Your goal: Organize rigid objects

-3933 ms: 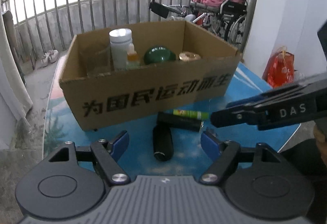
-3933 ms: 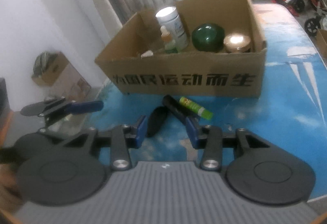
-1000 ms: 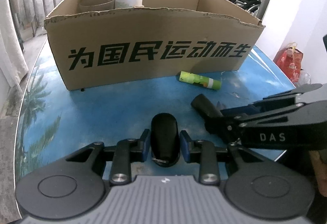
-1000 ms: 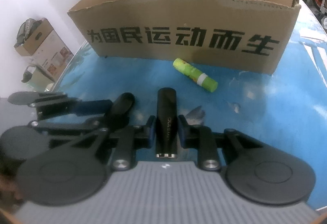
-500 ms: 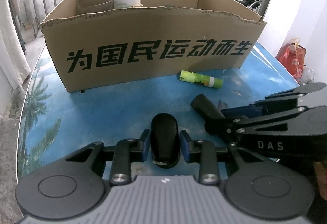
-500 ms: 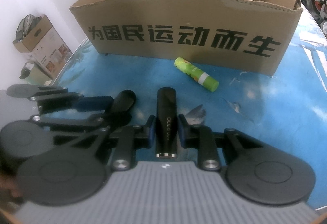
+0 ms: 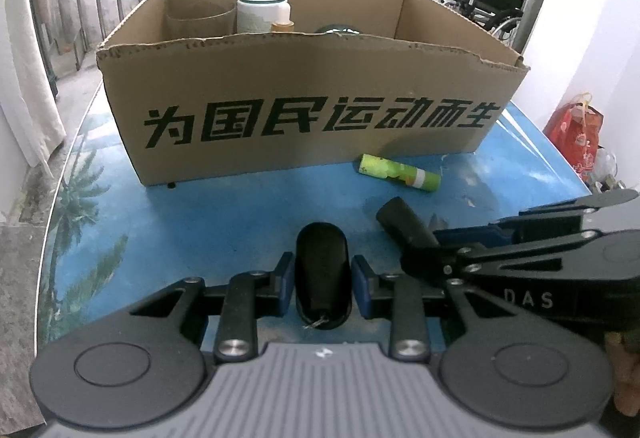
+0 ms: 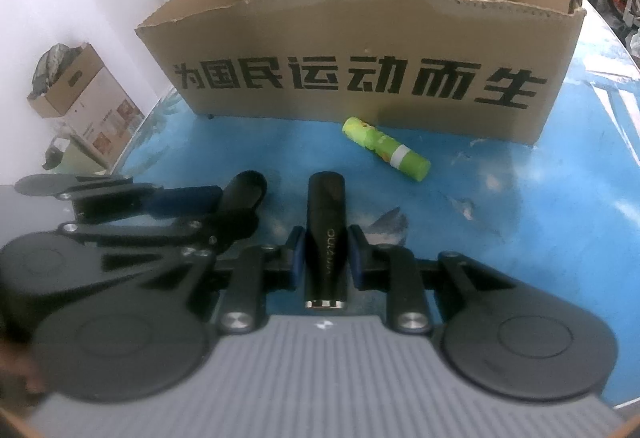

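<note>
1. The left gripper (image 7: 322,280) is clamped on a rounded black case (image 7: 322,270); the right gripper (image 8: 325,264) is clamped on a black cylinder (image 8: 325,238).
2. Both sit low over the blue table (image 7: 224,214), in front of the cardboard box (image 7: 312,110).
3. The step looks like grasp complete; next, lift both over the box's front wall.
4. A green tube (image 8: 386,149) lies loose by the box.
</note>
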`<state>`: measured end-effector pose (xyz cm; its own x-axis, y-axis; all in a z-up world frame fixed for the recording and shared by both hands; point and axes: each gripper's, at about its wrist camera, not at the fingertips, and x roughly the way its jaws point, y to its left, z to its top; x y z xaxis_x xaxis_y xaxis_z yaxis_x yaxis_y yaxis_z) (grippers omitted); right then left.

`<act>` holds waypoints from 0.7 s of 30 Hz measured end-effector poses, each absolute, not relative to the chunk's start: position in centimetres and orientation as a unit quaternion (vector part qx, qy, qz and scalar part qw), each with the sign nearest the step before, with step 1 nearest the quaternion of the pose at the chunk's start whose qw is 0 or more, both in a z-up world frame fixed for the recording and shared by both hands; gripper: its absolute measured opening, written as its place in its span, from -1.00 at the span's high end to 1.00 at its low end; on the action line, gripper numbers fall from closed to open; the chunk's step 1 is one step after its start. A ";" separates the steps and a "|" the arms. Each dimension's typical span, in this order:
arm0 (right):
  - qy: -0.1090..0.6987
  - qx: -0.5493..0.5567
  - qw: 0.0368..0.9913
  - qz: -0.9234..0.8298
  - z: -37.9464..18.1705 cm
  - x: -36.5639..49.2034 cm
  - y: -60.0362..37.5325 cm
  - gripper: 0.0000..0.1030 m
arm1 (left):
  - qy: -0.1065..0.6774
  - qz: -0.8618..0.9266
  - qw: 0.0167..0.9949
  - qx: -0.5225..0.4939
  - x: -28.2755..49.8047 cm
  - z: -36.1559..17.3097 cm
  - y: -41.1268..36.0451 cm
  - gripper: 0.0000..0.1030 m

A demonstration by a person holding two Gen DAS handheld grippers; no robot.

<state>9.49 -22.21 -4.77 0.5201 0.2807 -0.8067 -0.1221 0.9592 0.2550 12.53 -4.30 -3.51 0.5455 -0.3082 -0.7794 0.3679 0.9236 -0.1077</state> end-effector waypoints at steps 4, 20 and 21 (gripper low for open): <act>0.473 0.083 0.869 0.116 -4.5 9.5 -22.1 0.60 | 0.434 -0.192 0.879 0.033 12.5 -3.4 -4.3 0.39; 0.464 0.088 0.874 0.116 -3.7 9.3 -22.6 0.60 | 0.422 -0.189 0.886 0.019 12.2 -2.6 -3.4 0.39; 0.463 0.088 0.874 0.116 -3.6 9.3 -22.5 0.60 | 0.421 -0.189 0.887 0.019 12.2 -2.5 -3.4 0.39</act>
<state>9.29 -22.52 -3.65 0.5437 0.2854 -0.7893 -0.1216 0.9573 0.2624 12.18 -3.45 -2.51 0.5731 -0.3195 -0.7546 0.3516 0.9277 -0.1258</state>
